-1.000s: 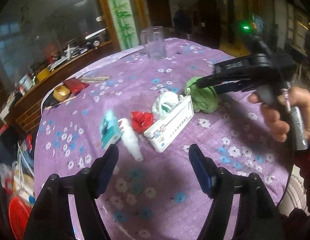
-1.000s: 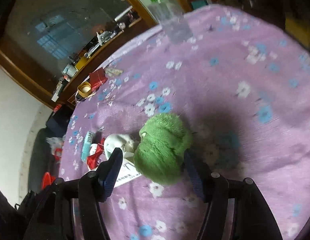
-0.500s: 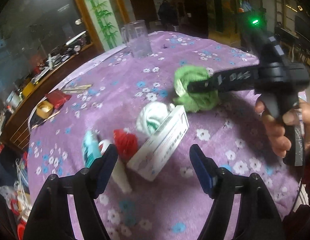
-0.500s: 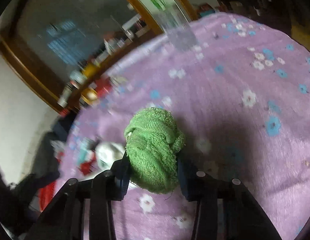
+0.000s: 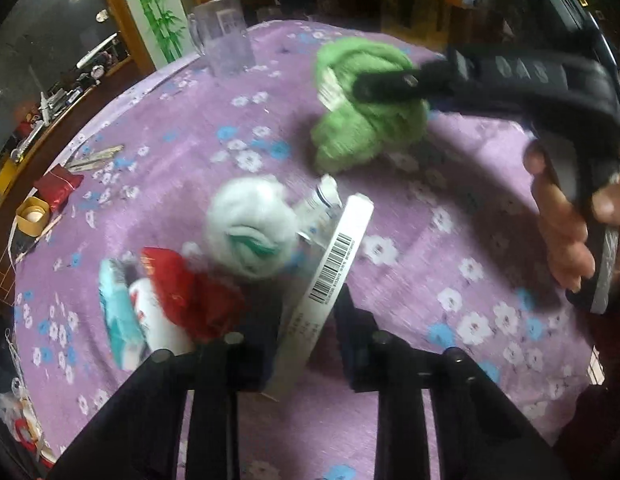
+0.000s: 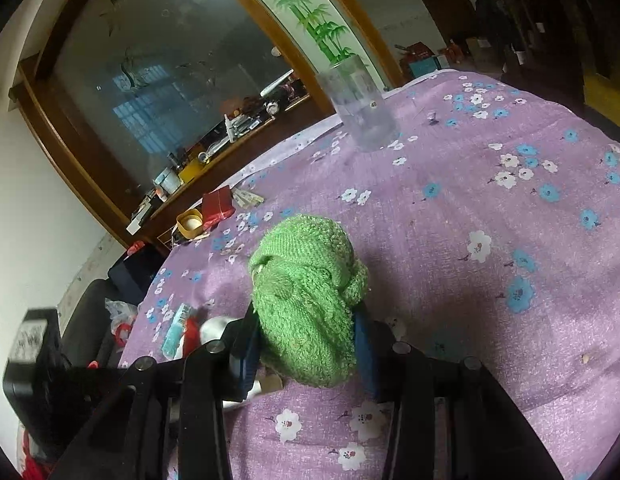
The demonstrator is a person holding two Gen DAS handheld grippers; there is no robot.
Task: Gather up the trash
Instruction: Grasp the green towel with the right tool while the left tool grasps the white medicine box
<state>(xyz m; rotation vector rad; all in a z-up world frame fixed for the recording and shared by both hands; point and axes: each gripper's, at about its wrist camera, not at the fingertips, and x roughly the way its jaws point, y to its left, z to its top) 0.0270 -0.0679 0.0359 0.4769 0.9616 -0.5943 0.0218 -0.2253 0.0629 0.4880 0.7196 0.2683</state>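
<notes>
The left gripper (image 5: 306, 332) has just been closing, and there it is, jaws drawn narrow around the flat white cardboard box with a barcode (image 5: 330, 276); the box stands on edge between the pads, tilted up and to the right. Whether both pads press it I can't quite tell through the blur, but it sits squarely between them.

Just left of the box, a crumpled red wrapper (image 5: 190, 288), a white tube-shaped bottle (image 5: 150, 312) and a teal packet (image 5: 116, 312) lie bunched together. Just beyond them, a white wad with green streaks (image 5: 250, 224) rests against the box's far end, beside a small white-capped tube (image 5: 324, 200).

Over to the right gripper (image 6: 306, 332): narrowed onto the fuzzy green knitted cloth ball (image 6: 310, 300), blue pads pressing both its sides. In the left view the ball (image 5: 366, 104) hangs at that gripper's tip, clear of the cloth, a shadow beneath it, with a hand (image 5: 566, 232) wrapped round the black handle at the right.

All of this over the round table with the purple flowered cloth (image 6: 470, 208). At the far edge stands a clear glass mug (image 6: 362, 108); at the far left, a red box (image 6: 218, 204) and a small yellow cup (image 6: 190, 222).
</notes>
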